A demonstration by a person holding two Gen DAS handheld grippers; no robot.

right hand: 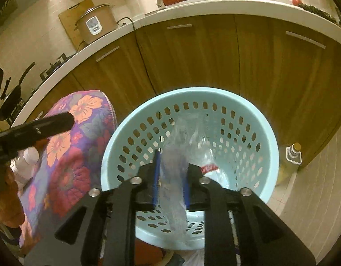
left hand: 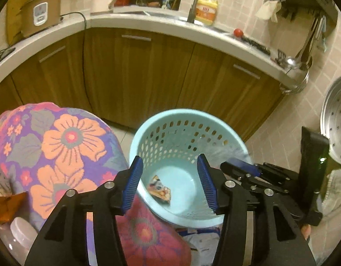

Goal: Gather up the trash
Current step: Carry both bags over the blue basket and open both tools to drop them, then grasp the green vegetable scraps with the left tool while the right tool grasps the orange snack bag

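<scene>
R hand-held gripper (right hand: 170, 180) clamps clear plastic bottle (right hand: 183, 146) over blue basket (right hand: 268, 146), frame ctr, so we can drop it | L hand-held gripper (left hand: 168, 184) wide open, empty | wrapper (left hand: 160, 189) already inside

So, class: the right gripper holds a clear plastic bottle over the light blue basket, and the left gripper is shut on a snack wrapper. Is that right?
Not quite. The left gripper is open and empty; the snack wrapper already lies in the light blue basket, as the left wrist view shows. The right gripper does hold the clear plastic bottle over it.
</scene>
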